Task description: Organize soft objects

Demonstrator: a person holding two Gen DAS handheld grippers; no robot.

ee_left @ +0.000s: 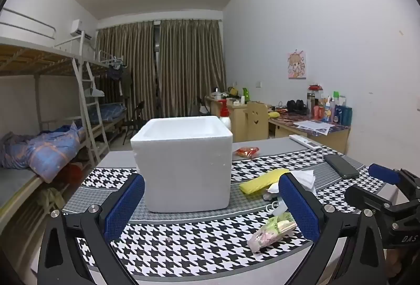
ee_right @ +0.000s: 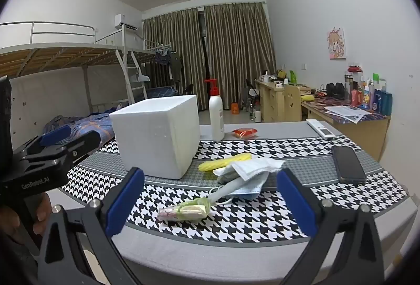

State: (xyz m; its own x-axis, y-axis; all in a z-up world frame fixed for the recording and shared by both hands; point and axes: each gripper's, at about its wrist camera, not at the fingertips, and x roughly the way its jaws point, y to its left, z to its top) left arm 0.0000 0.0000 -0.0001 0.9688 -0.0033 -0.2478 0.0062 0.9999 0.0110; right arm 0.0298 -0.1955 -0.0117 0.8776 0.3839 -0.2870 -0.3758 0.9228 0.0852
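A white foam box (ee_left: 183, 161) stands open-topped on the houndstooth table; it also shows in the right wrist view (ee_right: 157, 135). To its right lie a yellow cloth (ee_left: 262, 180) (ee_right: 223, 163), a pile of white and blue face masks (ee_right: 246, 175) (ee_left: 302, 180), and a green-pink tissue packet (ee_right: 186, 210) (ee_left: 273, 231). My left gripper (ee_left: 210, 206) is open and empty in front of the box. My right gripper (ee_right: 210, 203) is open and empty, with the tissue packet between its fingers' line of sight.
A black phone (ee_right: 347, 164) and a white remote (ee_right: 320, 129) lie at the table's right. A red packet (ee_right: 244, 133) and a white pump bottle (ee_right: 216, 114) sit behind the box. Bunk beds stand left, desks right.
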